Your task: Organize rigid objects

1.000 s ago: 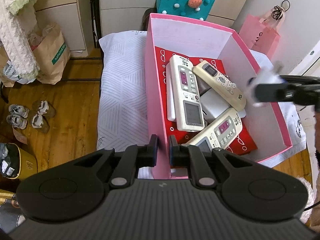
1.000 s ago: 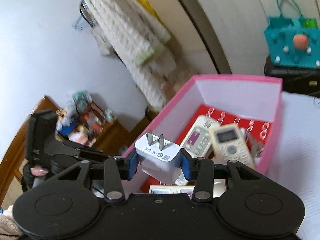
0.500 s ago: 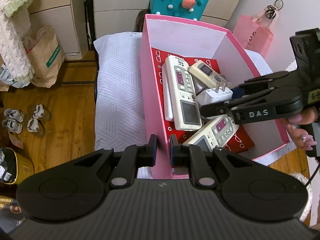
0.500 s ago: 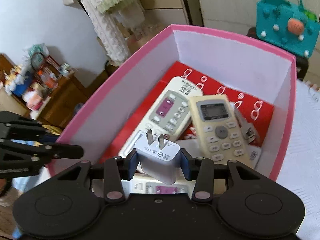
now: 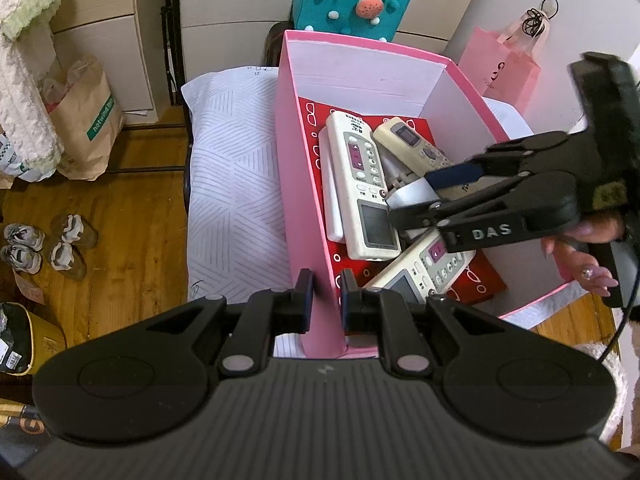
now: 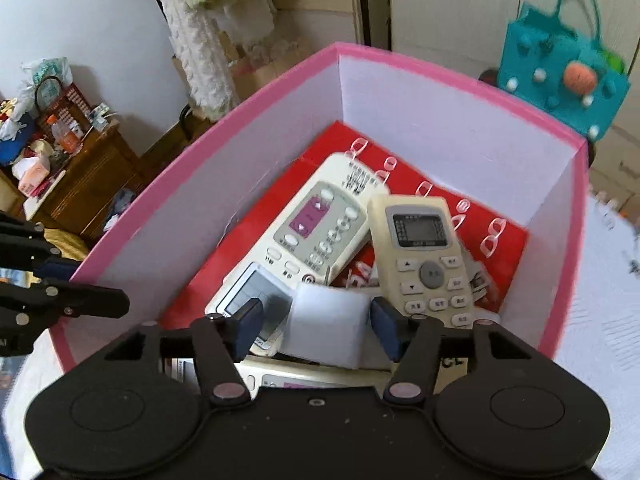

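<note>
While the left claw [image 5: 325, 295] pinches the near wall of the pink box [image 5: 308, 208], one finger outside and one inside, its jaws nearly together on the thin card, the right claw [image 6: 316, 326] stands open inside the box; its blue pads sit on either side of the white charger [image 6: 326, 326], a gap showing at the left pad, the right pad close against it, though whether it touches I cannot tell; the charger is blurred, a smooth rounded plastic block lying among the remotes, just above the bottom of the box; in the left view it shows between the right claw's fingers [image 5: 412, 192]; a long cream remote [image 6: 308, 236] with a purple panel and grey screen lies beside a shorter yellowed remote [image 6: 424, 256] with rubbery buttons; both rest on a glossy red sheet [image 6: 500, 248] printed with spectacles; the box has matte white inner walls and stands on a pale quilted cushion [image 5: 236, 184].
</note>
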Tool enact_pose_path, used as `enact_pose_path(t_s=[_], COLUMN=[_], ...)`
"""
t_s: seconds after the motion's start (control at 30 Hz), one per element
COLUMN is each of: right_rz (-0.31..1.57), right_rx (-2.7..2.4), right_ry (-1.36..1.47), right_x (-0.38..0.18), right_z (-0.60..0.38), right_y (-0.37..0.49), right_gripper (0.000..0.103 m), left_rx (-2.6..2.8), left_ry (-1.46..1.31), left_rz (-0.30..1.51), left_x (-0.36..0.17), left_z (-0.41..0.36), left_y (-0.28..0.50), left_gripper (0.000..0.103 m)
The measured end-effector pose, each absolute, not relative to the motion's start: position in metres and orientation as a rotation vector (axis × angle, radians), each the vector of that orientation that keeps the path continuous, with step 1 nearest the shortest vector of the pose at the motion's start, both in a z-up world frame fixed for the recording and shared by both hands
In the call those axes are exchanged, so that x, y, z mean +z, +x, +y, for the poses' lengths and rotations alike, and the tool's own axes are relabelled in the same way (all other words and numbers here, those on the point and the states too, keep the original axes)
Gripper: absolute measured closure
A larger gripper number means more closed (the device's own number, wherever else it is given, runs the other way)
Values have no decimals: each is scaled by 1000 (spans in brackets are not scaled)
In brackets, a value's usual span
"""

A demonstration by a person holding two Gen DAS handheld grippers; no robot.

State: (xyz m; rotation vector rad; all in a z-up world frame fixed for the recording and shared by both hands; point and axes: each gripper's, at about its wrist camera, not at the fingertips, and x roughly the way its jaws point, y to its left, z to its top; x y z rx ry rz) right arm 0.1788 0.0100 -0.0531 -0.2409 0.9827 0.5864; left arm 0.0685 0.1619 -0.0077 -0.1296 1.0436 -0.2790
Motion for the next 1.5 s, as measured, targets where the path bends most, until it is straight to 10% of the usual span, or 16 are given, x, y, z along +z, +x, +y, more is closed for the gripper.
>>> enact_pose_path(t_s=[0.9,1.5], right_rz=[543,542], right_rx=[631,527], right_ry=[-9,-57], right_x=[-10,5], right_z=[-70,-100], right_y=[88,52], right_gripper=[32,13], left_rx=[-226,-1], left_ry=[-124,-37], left_rz=[945,813], left_x=[31,30], left_z=[154,107], left_y=[32,-7], left_gripper=[89,51])
